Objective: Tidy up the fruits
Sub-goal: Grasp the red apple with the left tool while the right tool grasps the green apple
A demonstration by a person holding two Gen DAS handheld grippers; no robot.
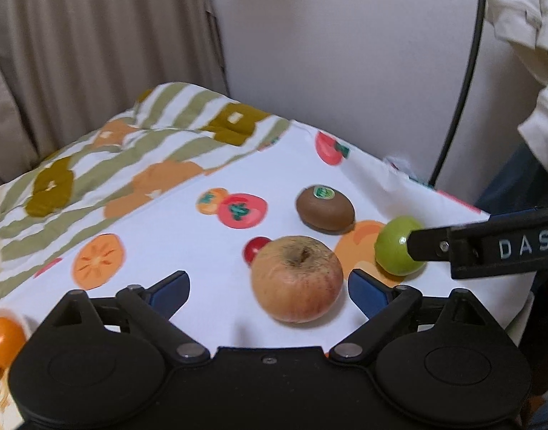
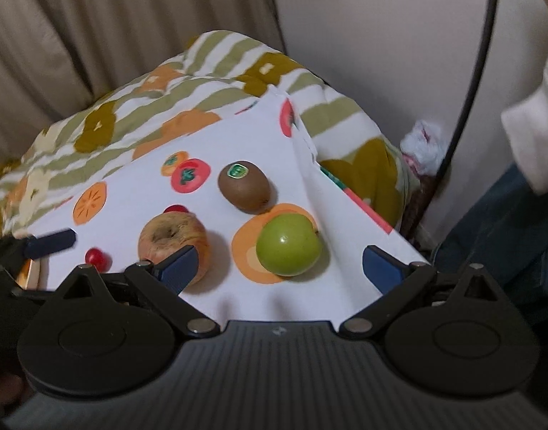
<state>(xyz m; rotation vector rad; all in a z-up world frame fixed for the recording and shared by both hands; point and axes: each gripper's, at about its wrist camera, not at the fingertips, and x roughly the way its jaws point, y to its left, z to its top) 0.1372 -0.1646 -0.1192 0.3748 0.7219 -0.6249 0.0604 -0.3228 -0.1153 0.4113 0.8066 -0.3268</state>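
Note:
A blotchy reddish apple [image 1: 297,279] lies on the fruit-print cloth [image 1: 202,322], inside the open fingers of my left gripper [image 1: 268,288]; neither pad touches it. To its right a green round fruit [image 2: 288,243] sits between the open fingers of my right gripper [image 2: 279,265], untouched as far as I can see. In the left wrist view, one right-gripper finger [image 1: 489,247] overlaps that green fruit [image 1: 395,245]. A brown kiwi [image 1: 326,209] with a green sticker lies behind both. One cherry tomato [image 2: 175,209] lies behind the apple [image 2: 170,240], another [image 2: 96,258] to its left.
A striped flowered quilt [image 1: 95,165] lies bunched behind the cloth. The cloth's edge [image 2: 363,208] drops off at the right. A black cable [image 1: 464,82] runs down the white wall. A person's white sleeve [image 1: 539,132] and blue trousers [image 2: 496,236] stand at the right. An orange fruit [image 1: 3,337] shows at the left.

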